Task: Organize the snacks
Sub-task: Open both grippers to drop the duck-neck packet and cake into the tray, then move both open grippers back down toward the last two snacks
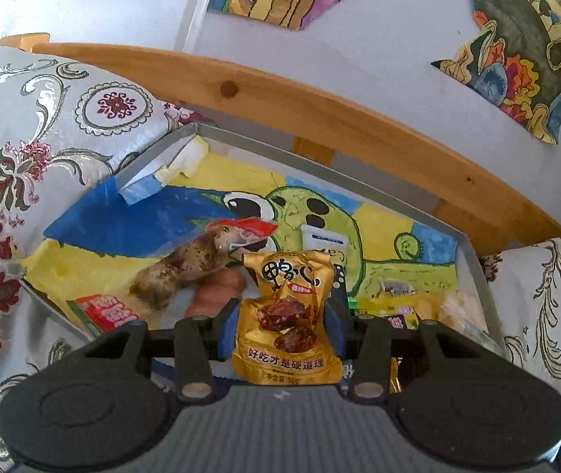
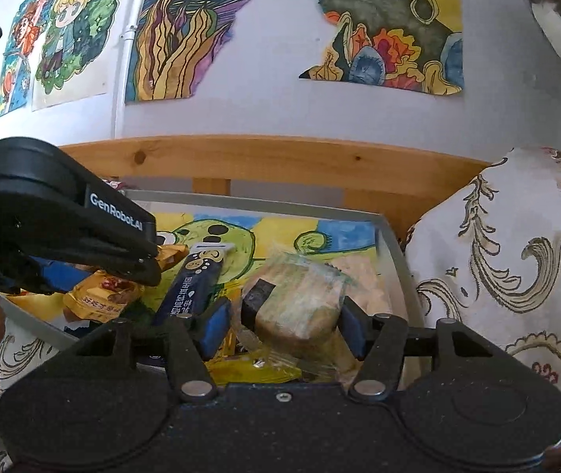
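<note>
We are holding a gold snack pouch clamped in the left gripper and a clear-wrapped cake in the right gripper, both over the grey tray, probably needing sorted spots next.

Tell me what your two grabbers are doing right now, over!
Left gripper shut on gold snack packet. Right gripper shut on clear-wrapped cake. Both over the grey box. Nothing blocking; other snacks lie loose below.

gold snack packet: "好吃才是硬道理", "16g" | left gripper arm: "GenRobot.AI"
</note>
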`<act>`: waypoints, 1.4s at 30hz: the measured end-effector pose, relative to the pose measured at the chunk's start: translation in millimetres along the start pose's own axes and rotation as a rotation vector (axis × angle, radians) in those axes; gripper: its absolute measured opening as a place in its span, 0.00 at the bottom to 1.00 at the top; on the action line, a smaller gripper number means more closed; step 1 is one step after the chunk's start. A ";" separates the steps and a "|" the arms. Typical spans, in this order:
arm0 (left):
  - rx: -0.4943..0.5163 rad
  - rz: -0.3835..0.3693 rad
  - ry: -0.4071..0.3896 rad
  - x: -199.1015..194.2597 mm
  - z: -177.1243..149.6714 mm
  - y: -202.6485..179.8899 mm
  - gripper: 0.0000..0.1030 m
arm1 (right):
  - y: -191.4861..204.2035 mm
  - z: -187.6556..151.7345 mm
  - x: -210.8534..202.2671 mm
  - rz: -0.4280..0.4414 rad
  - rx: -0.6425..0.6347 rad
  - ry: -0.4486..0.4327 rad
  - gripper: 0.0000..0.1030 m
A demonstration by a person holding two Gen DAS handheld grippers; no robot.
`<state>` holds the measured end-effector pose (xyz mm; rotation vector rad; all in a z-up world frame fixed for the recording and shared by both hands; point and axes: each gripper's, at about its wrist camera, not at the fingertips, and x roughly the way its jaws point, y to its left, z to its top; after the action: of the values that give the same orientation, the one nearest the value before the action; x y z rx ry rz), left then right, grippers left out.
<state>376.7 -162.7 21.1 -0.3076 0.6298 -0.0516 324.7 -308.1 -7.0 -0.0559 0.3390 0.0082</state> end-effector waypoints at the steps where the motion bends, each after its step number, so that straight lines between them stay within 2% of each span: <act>1: 0.002 -0.001 0.004 0.3 -0.5 -0.8 0.51 | 0.2 0.1 -0.2 0.001 0.000 0.001 0.64; 4: 0.005 0.001 0.005 -1.6 -0.3 -2.4 0.56 | 1.0 0.5 -2.5 0.001 -0.003 -0.006 0.76; 6: 0.002 -0.005 -0.002 -3.7 1.1 -2.6 0.59 | 0.5 1.4 -4.0 -0.001 -0.002 -0.016 0.79; 10: 0.003 -0.013 -0.026 -11.2 5.0 -2.1 0.75 | 0.6 2.7 -7.5 -0.004 -0.005 -0.030 0.83; 12: 0.004 -0.018 -0.041 -15.4 6.6 -1.5 0.77 | 0.7 4.1 -9.2 -0.006 -0.005 -0.035 0.85; 15: 0.003 -0.020 -0.060 -22.4 8.6 -0.3 0.86 | 0.6 7.3 -14.2 -0.007 0.002 -0.049 0.94; 19: -0.016 0.001 -0.105 -36.9 10.9 4.5 0.97 | -1.5 14.5 -24.8 -0.008 0.018 -0.062 0.99; 32: -0.003 0.017 -0.196 -109.3 10.3 11.8 0.99 | -17.9 36.2 -98.1 -0.024 0.054 -0.116 0.99; 42: 0.033 0.027 -0.213 -163.8 -4.8 21.9 0.99 | -19.5 32.7 -160.9 -0.039 0.027 -0.148 0.99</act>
<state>240.5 -120.1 104.5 -0.2683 0.4218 -0.0029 184.2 -325.6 78.4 -0.0343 0.1902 -0.0304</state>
